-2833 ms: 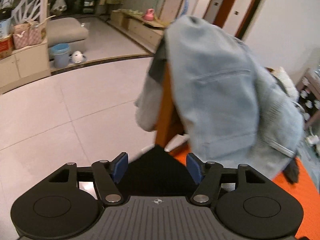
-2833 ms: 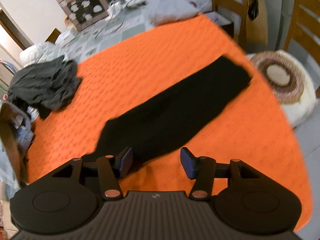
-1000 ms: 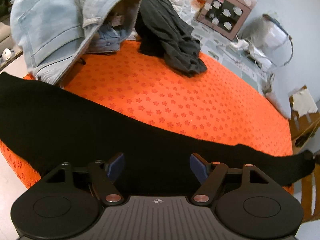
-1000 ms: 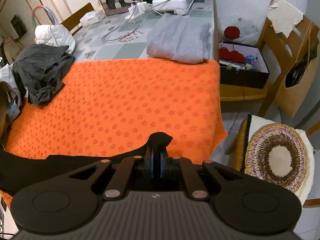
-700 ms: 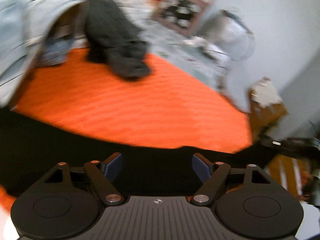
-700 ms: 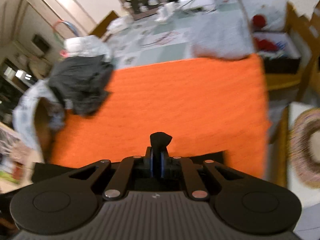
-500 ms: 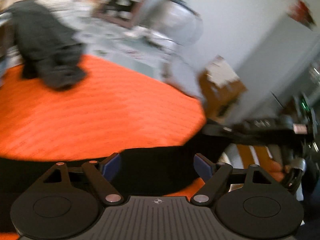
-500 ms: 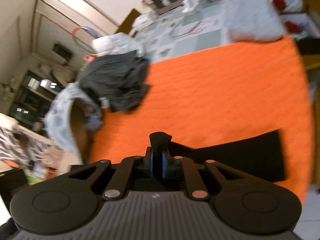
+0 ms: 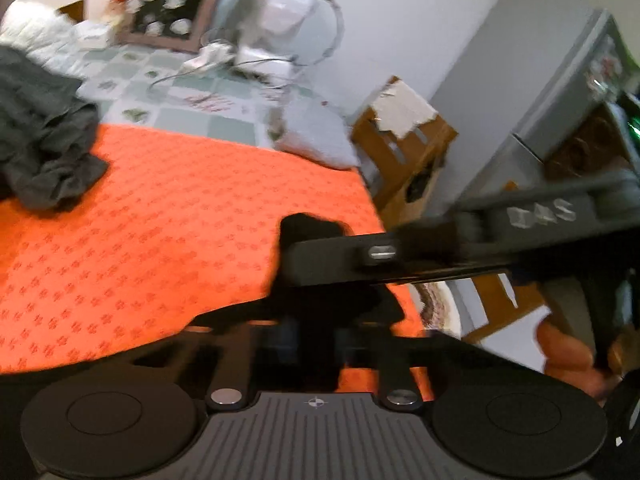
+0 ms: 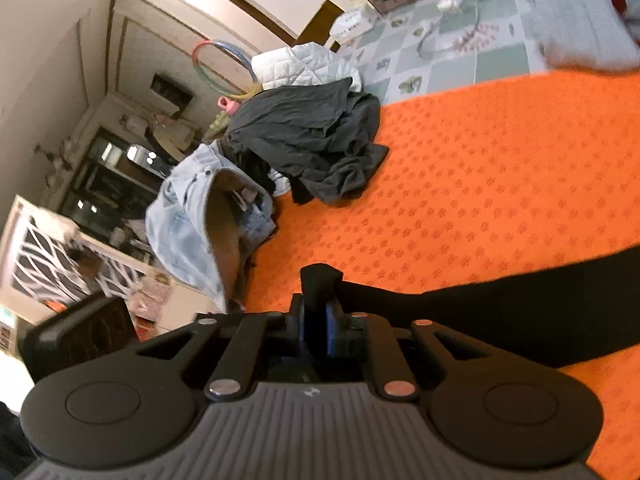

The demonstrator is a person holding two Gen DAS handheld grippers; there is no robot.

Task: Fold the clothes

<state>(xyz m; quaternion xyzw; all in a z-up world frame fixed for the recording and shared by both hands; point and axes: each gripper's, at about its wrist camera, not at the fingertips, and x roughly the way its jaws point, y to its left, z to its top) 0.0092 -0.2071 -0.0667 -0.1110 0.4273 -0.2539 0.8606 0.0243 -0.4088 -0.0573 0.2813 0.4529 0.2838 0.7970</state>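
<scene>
A long black garment [image 10: 520,320] lies along the near edge of the orange cloth [image 10: 500,160] on the table. My right gripper [image 10: 317,320] pinches one end of it; a tuft stands up between the blue pads, and the jaws are opening. In the left wrist view that gripper reaches in from the right, one finger [image 9: 340,258] lying across the black garment [image 9: 312,228]. My left gripper [image 9: 316,340], blurred, is closing on the same black cloth just below it.
A dark grey heap of clothes [image 10: 312,136] sits at the orange cloth's far left, with jeans [image 10: 180,216] draped over a chair back beside it. Off the table's right end stand a wooden chair [image 9: 400,140] and a round woven cushion [image 9: 436,304]. A hand [image 9: 568,352] holds the right gripper.
My left jaws went from wide apart to closed on the black cloth. The right gripper carried its end of the garment leftwards until it met the left gripper, doubling the garment over.
</scene>
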